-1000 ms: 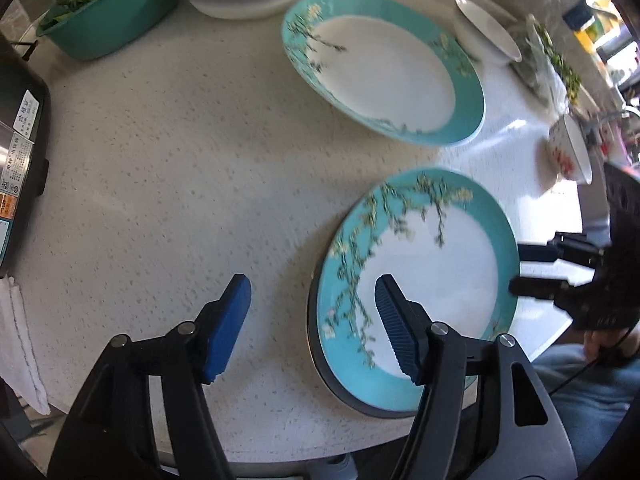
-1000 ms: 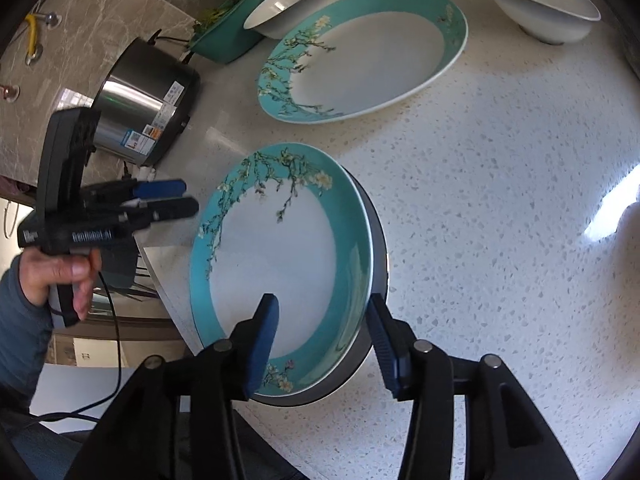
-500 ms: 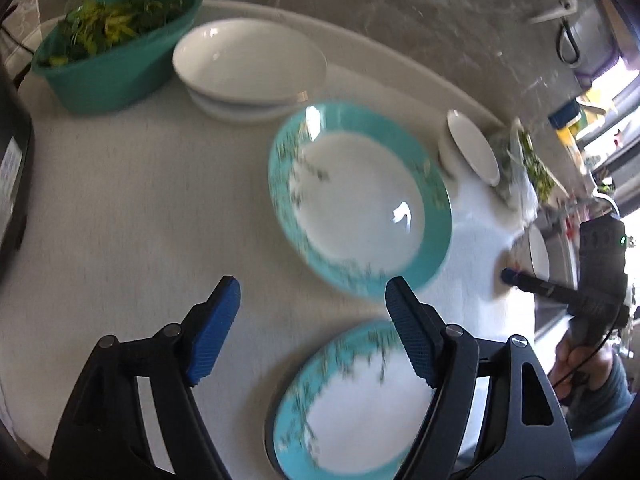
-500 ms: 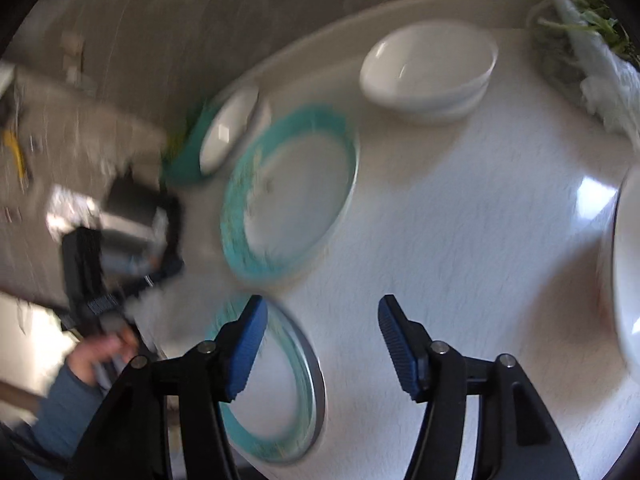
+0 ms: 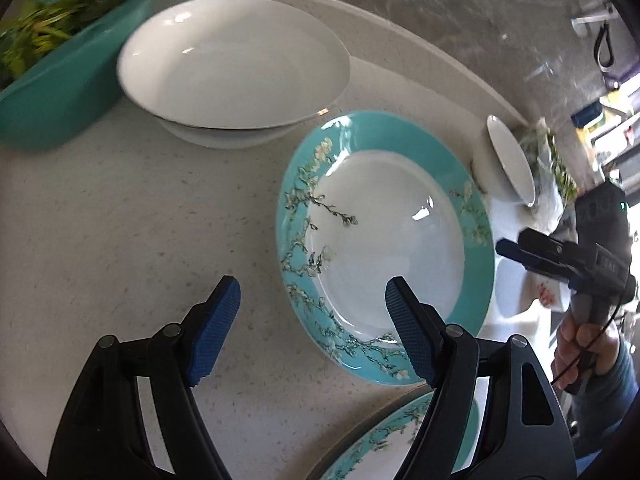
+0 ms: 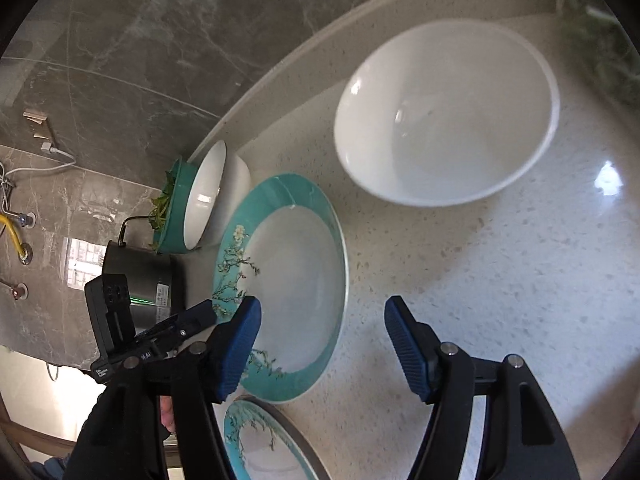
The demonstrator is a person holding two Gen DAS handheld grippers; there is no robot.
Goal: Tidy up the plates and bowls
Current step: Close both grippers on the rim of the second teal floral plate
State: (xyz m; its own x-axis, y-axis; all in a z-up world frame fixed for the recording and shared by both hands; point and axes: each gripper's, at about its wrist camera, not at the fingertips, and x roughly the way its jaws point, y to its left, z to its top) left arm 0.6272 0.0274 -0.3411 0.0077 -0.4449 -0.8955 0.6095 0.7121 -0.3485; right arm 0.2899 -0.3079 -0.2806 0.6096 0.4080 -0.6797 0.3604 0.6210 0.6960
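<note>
A teal-rimmed blossom plate [image 5: 392, 240] lies on the white counter; it also shows in the right wrist view [image 6: 292, 284]. My left gripper [image 5: 312, 332] is open and empty, its right finger over that plate's near rim. My right gripper [image 6: 322, 346] is open and empty, astride the plate's right rim. A second teal plate [image 5: 400, 436] lies at the near edge, stacked on a grey plate [image 6: 264, 440]. A white bowl stack [image 5: 232, 68] stands at the back left. Another white bowl [image 6: 444, 116] stands beyond my right gripper.
A teal basin of greens [image 5: 60, 52] sits at the far left. A steel pot [image 6: 148, 284] stands beside the counter's left end. A bag of greens [image 5: 556, 160] lies at the far right. A raised counter rim [image 6: 304, 52] runs along the marble wall.
Both grippers have lifted away from the near stacked plate and moved forward toward the far teal plate. Both stay open and empty.
</note>
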